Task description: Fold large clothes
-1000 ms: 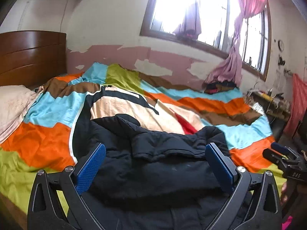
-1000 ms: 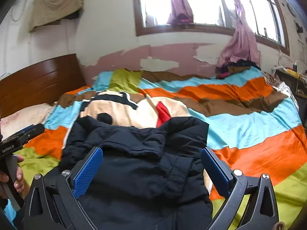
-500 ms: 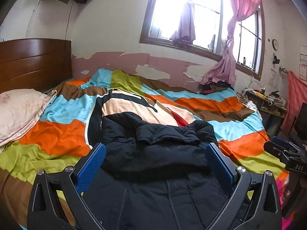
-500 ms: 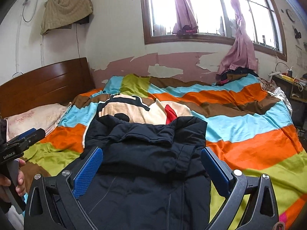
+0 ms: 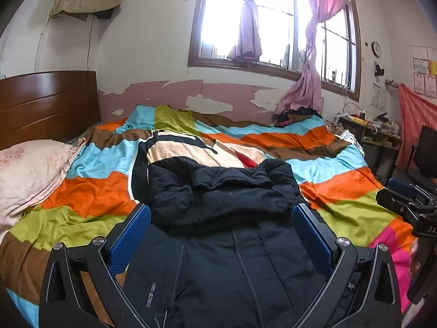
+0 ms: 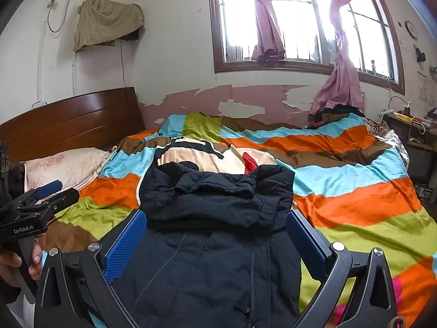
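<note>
- Your left wrist camera looks from the bed's foot toward the window [image 5: 275,27], close over the black jacket [image 5: 224,235].
- Your right one faces likewise (both share jacket, striped bedspread [image 6: 355,169], headboard [image 6: 71,123]).

Left gripper [image 5: 221,232]: black frame of angled struts with triangular cut-outs, round silver screws at the joints, blue textured pads [image 5: 130,239] on both fingers. Seen from the right wrist view, its body carries white lettering — "GenRobot.AI" — beside a black grip held by a bare-skinned hand [image 6: 19,262].

Right gripper [image 6: 215,236]: same build — black struts, silver screws, blue ribbed pads [image 6: 125,246]. From the left wrist view its body shows partial white letters, "DA", with skin visible just below.
</note>
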Demonstrator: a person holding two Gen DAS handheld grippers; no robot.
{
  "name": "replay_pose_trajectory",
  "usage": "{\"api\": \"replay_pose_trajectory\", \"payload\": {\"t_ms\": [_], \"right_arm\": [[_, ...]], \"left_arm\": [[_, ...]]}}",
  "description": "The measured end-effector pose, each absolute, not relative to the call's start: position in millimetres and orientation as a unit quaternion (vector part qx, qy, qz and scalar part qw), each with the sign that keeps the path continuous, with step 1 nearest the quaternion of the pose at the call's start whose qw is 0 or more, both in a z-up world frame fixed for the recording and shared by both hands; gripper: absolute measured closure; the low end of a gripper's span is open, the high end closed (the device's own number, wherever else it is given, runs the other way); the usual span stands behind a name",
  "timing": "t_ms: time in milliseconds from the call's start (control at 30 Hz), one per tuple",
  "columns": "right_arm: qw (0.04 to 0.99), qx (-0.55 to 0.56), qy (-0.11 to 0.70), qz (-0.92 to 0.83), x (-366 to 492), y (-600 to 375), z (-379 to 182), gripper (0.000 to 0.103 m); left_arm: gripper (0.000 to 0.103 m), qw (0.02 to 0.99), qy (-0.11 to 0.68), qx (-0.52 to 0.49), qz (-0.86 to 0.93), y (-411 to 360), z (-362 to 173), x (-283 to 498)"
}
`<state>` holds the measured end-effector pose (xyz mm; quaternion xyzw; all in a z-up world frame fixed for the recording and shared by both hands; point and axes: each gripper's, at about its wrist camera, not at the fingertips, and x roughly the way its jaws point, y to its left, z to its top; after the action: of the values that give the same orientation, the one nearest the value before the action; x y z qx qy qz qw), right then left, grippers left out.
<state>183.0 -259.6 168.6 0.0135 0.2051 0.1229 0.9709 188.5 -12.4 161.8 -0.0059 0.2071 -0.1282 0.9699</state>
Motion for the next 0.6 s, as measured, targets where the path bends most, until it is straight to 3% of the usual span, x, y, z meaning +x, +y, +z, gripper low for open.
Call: {"api": "replay_pose_trajectory", "payload": {"t_ms": [600], "right_arm": [[0.970,0.010,0.215,0.114,104,-246,112,0.000]], "left_arm": [[0.001,0.961,0.231,0.054,-0.140,-15,94,102]]}}
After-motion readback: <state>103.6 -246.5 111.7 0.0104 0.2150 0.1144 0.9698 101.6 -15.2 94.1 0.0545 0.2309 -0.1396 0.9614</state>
